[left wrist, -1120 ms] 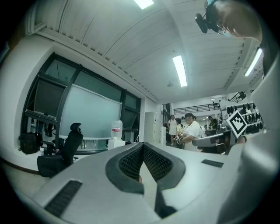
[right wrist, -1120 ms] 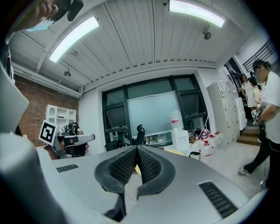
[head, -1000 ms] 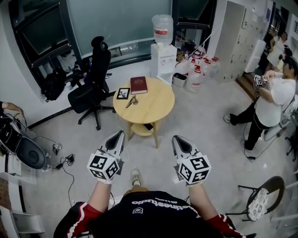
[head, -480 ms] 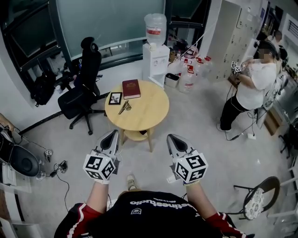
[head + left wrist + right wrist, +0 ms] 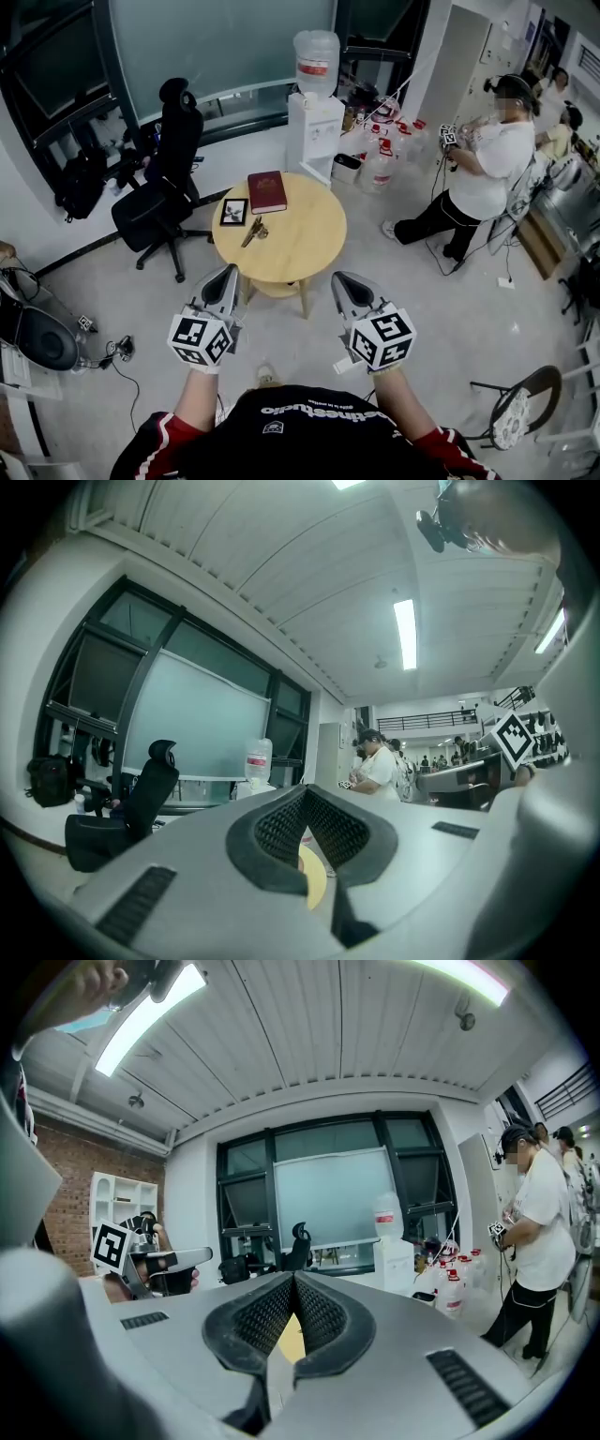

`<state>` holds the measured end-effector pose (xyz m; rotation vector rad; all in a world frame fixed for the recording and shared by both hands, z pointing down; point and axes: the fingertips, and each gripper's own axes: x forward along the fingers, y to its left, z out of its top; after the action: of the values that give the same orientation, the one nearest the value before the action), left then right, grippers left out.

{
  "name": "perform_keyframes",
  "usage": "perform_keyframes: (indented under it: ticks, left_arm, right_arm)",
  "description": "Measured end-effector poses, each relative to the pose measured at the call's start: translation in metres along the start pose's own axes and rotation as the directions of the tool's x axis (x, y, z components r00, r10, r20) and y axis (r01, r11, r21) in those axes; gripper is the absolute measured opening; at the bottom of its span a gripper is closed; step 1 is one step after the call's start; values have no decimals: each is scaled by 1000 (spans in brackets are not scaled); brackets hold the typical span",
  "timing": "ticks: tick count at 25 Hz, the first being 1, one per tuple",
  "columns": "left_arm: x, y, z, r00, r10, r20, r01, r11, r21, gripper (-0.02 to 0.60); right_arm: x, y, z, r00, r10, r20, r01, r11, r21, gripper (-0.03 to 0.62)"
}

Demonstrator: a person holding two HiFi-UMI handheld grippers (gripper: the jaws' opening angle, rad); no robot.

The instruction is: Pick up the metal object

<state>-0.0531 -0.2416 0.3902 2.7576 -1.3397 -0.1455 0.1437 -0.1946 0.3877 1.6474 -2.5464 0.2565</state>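
Note:
A small metal object (image 5: 255,229) lies on the left part of a round wooden table (image 5: 305,234), beside a black picture frame (image 5: 233,211) and a red book (image 5: 267,190). My left gripper (image 5: 228,272) and right gripper (image 5: 339,278) are held side by side in the air just short of the table's near edge, both pointing toward it. The jaws of each meet at the tips, with nothing between them, as seen in the left gripper view (image 5: 305,789) and the right gripper view (image 5: 294,1276). The metal object is some way ahead of the left gripper.
A black office chair (image 5: 159,192) stands left of the table. A water dispenser (image 5: 314,112) and several bottles (image 5: 384,150) are behind it. A person in white (image 5: 469,178) stands at the right. A round-seat chair (image 5: 516,412) is at lower right, cables (image 5: 103,347) at left.
The table has come closer to both grippers as I moved forward. The person in white has shifted position at the right. Both grippers stay shut.

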Motion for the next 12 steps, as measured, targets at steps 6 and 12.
perform_keyframes:
  ticks: [6,12]
  left_arm:
    - [16,38,3,1000,-3,-5,3,1000,7,15]
    - [30,82,9,1000,-5,-8,5,1000,-2,15]
  right_arm:
    - [43,5,8,1000,5,-1,-5,1000,-4,28]
    - [86,14,18,1000,0,-12,0,1000,-7,28]
